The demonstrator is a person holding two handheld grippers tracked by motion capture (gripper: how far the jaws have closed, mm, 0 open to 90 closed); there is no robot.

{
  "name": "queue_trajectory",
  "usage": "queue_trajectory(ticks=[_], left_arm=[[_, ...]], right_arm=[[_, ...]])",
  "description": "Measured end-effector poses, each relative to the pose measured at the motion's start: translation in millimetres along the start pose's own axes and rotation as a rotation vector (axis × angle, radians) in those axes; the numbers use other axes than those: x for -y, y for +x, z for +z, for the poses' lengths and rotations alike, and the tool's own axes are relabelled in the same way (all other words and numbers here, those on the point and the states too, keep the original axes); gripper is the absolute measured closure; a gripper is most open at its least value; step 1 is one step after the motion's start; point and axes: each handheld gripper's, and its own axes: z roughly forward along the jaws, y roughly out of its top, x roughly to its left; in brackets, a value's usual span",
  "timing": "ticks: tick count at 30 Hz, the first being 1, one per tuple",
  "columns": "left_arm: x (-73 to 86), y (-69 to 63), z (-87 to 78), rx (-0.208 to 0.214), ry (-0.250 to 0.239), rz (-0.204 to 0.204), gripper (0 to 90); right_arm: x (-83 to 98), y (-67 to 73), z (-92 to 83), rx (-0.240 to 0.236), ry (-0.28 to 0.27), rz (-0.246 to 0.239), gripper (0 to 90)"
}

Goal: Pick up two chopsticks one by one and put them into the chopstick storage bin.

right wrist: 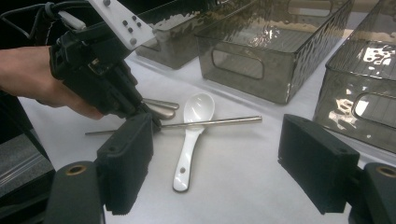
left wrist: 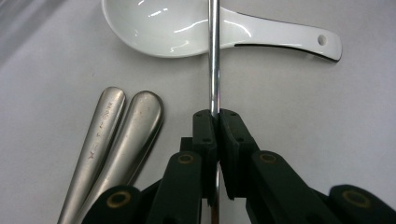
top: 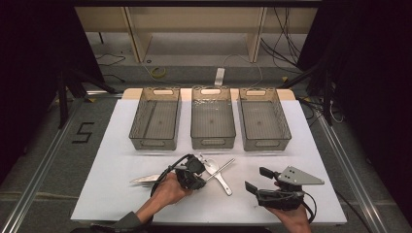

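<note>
- The right claw (top: 256,180) hovers low over the near right of the white desk (top: 116,160), jaws wide apart with nothing between them.
- The left claw (left wrist: 217,122) is clamped on a thin metal rod (left wrist: 214,56), probably a chopstick, which lies across a white ceramic spoon (left wrist: 154,25).
- Just beside that claw lie two steel handles (left wrist: 112,135), touching each other.
- Farther back stand three clear bins (top: 213,124) in a row.

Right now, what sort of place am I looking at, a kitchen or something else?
Probably a lab or recording studio, not a kitchen: a white table ringed by black curtains, loose cables on the floor, and three empty bins set in a row.
</note>
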Motion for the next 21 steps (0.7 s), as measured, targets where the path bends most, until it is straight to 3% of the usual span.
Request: queue_trajectory(ticks=[3, 6, 12, 21], left_arm=[[0.7, 1.5, -0.3, 0.016, -0.009, -0.006, 85.3], [0.5, 1.6, -2.4, 0.073, -0.029, -0.023, 85.4], [-2.3, 0.2, -12.9, 0.104, -0.068, -0.014, 85.7], [-3.8, 12.4, -35.4, 0.094, -0.146, -0.040, 85.7]], right_arm=[[-0.1, 0.0, -0.1, 0.000, -0.001, 0.001, 27.3], [-0.3, 0.5, -0.7, 0.001, -0.003, 0.002, 27.4], [-0.1, 0.0, -0.9, 0.000, -0.002, 0.002, 27.4], [-0.2, 0.2, -1.2, 0.001, -0.003, 0.002, 27.4]])
